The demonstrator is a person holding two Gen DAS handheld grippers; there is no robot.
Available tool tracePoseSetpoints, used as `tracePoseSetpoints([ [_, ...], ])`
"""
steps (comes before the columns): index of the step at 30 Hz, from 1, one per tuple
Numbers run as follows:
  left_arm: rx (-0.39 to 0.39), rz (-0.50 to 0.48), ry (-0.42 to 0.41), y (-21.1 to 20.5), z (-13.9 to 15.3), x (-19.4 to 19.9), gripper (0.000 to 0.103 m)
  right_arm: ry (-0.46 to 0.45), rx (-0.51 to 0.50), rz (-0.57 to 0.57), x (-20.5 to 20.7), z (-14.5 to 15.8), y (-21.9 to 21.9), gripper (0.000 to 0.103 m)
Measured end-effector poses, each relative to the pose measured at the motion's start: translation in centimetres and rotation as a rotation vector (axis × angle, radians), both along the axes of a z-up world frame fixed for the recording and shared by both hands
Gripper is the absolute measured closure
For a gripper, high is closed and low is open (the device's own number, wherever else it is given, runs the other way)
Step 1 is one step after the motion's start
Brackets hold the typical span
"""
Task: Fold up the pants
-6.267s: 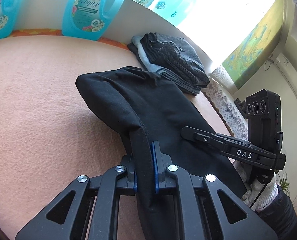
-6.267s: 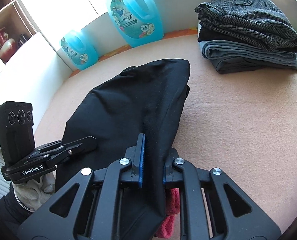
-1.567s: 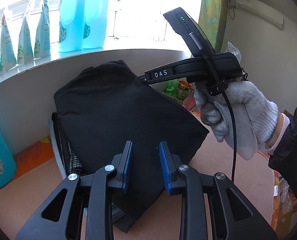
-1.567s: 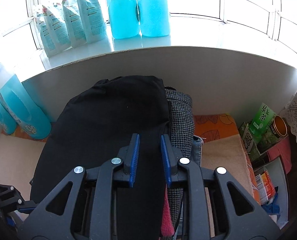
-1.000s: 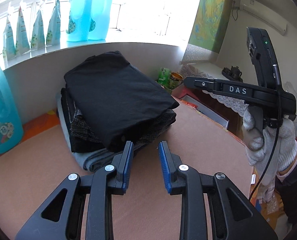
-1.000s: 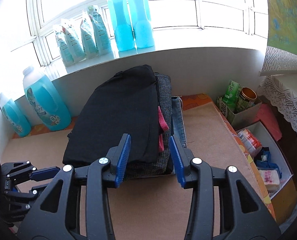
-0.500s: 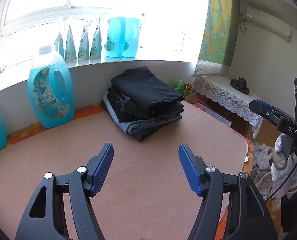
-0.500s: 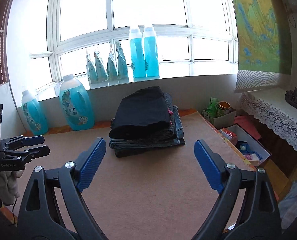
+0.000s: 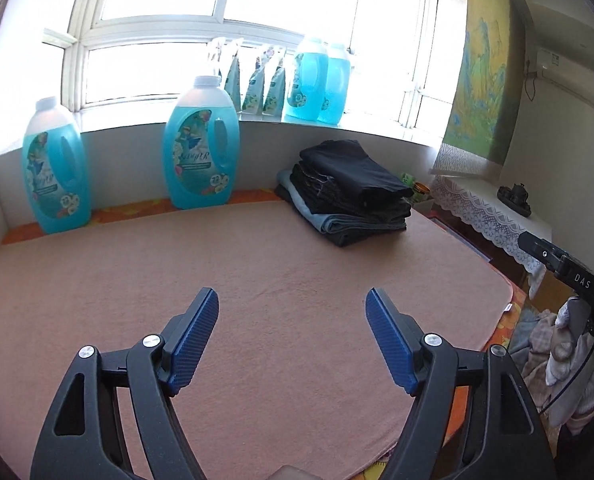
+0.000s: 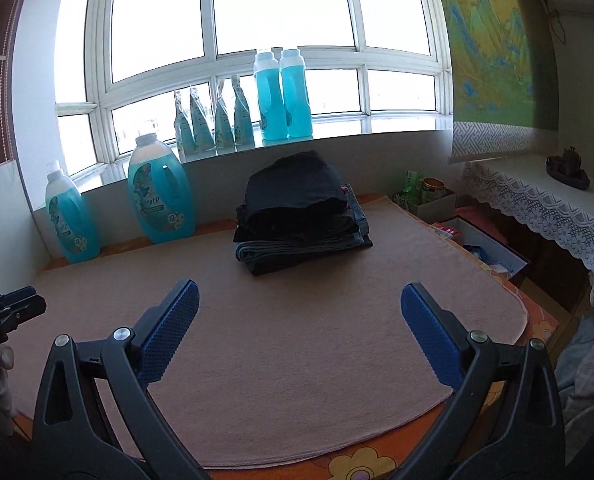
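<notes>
Both grippers, left gripper (image 9: pixel 291 308) and right gripper (image 10: pixel 297 302), are opening wide and empty, short of the folded pants stack (image 10: pixel 297 208), probably just released.

The left gripper (image 9: pixel 291 306) points slightly downward over the near part of the worktop (image 9: pixel 277 256), its jaws wide apart and opening, with nothing between them. The right gripper (image 10: pixel 299 294) does likewise, its jaws spread wider, opening, also with nothing between. In the left wrist view the right gripper's dark body reaches in from the right edge, beyond the worktop's right edge, held by a hand in a light knit glove (image 9: pixel 569 344). In the right wrist view the left gripper's tip shows at the left edge.
</notes>
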State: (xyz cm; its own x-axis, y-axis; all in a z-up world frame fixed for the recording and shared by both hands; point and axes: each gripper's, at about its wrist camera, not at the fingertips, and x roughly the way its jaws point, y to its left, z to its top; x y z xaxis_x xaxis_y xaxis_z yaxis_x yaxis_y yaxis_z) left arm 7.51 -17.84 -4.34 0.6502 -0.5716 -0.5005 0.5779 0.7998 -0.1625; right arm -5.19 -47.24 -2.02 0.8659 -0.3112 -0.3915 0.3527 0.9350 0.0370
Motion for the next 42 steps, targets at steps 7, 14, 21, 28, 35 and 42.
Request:
tracePoseSetpoints([
  [7, -0.030, 0.061, 0.034, 1.9, -1.0, -0.9, 0.027, 0.012, -0.004, 0.030, -0.1, -0.2, 1.8, 0.000],
  [14, -0.023, 0.112, -0.015, 2.5, -0.9, -1.9, 0.026, -0.001, -0.007, 0.031, -0.2, -0.3, 2.8, 0.000],
  [21, 0.020, 0.079, -0.028, 1.2, -1.3, -2.8, 0.026, 0.010, -0.004, -0.001, -0.5, -0.8, 2.8, 0.000],
  [28, 0.009, 0.097, -0.009, 2.2, -1.3, -3.1, 0.026, -0.001, 0.003, -0.001, -0.4, -1.0, 2.8, 0.000],
  [35, 0.015, 0.143, -0.022, 2.9, -1.2, -3.2, 0.026, 0.018, -0.003, 0.008, -0.1, -1.5, 2.8, 0.000],
  [42, 0.001, 0.161, -0.036, 3.0, -1.1, -3.4, 0.026, -0.010, -0.025, -0.008, -0.6, -0.7, 3.2, 0.000],
])
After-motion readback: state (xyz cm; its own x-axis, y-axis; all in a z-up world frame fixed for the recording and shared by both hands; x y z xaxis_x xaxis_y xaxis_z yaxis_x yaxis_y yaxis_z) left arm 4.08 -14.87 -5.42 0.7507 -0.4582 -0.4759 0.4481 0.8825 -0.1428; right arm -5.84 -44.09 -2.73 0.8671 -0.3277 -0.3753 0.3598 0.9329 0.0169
